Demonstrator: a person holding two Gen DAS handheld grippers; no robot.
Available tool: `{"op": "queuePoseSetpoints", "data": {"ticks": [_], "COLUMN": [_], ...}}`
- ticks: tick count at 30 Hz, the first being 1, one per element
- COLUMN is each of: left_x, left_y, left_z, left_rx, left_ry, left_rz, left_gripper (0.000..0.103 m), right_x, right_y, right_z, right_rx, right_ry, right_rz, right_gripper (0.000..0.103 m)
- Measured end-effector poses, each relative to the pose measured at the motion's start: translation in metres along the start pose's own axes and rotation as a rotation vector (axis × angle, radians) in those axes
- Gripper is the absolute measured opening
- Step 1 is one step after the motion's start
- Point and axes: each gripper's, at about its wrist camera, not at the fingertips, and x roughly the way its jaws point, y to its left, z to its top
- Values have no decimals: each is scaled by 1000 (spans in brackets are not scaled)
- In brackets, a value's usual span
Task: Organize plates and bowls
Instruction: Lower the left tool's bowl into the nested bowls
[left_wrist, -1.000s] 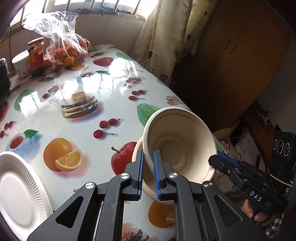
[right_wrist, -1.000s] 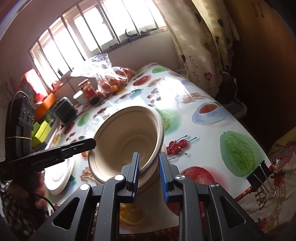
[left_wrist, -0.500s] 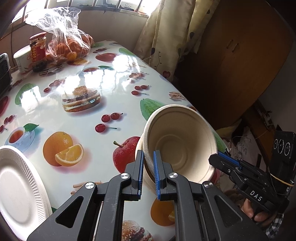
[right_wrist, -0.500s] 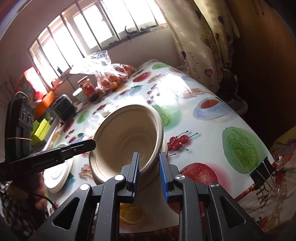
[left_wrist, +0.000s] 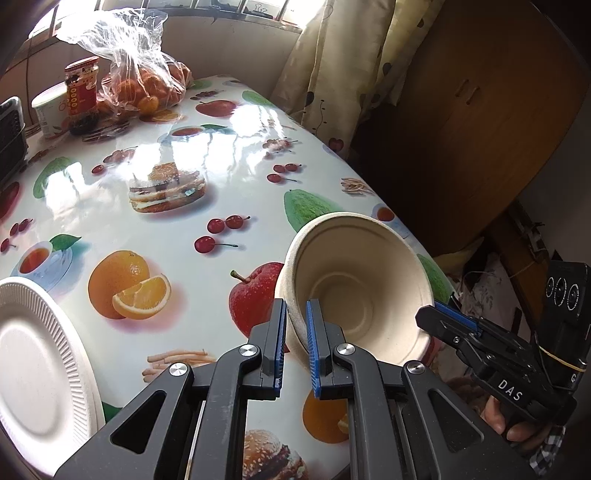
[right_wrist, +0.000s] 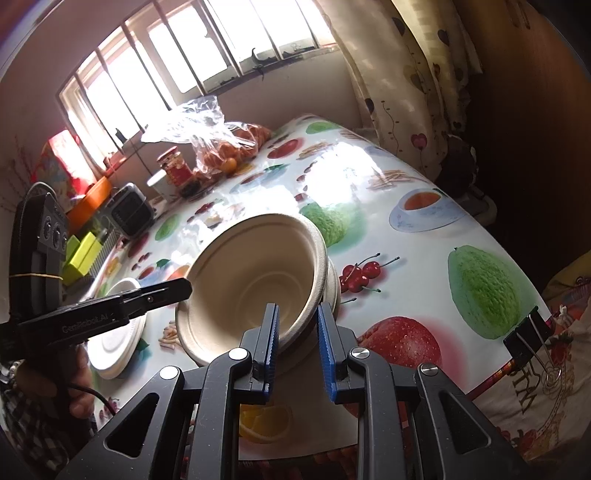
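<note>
A stack of beige paper bowls (left_wrist: 354, 291) (right_wrist: 255, 284) hangs tilted above the table's near edge, held from both sides. My left gripper (left_wrist: 295, 332) is shut on the near rim of the stack. My right gripper (right_wrist: 295, 332) is shut on the opposite rim, its jaws around the nested walls. The right gripper shows at the right of the left wrist view (left_wrist: 480, 332), and the left gripper at the left of the right wrist view (right_wrist: 110, 310). A stack of white ribbed paper plates (left_wrist: 40, 373) (right_wrist: 118, 339) lies on the table's left side.
The table wears a glossy fruit-print cloth (left_wrist: 177, 155). At its far end stand a bag of oranges (left_wrist: 144, 85), a red-lidded jar (left_wrist: 81, 92) and a white cup (left_wrist: 48, 107). A curtain (left_wrist: 332, 74) and wooden cabinet (left_wrist: 461, 110) lie beyond the right edge. A binder clip (right_wrist: 528, 336) grips the cloth.
The bowl stack has moved a little toward the near edge with both grippers still on it. The inner bowl has shifted slightly against the outer one.
</note>
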Motion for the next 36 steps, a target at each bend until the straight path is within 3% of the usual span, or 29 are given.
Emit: {"op": "queuePoseSetpoints", "data": {"ticks": [36], "left_x": [4], "left_y": [4], "left_z": [-2], "left_rx": [-23], "left_ry": [18], "left_rz": [-7], "left_gripper": [11], "right_x": [4], "right_y": [-1], "right_z": [-1], "right_rx": [1], "right_ry": [9], "right_rz": [-5], "right_gripper": [21]}}
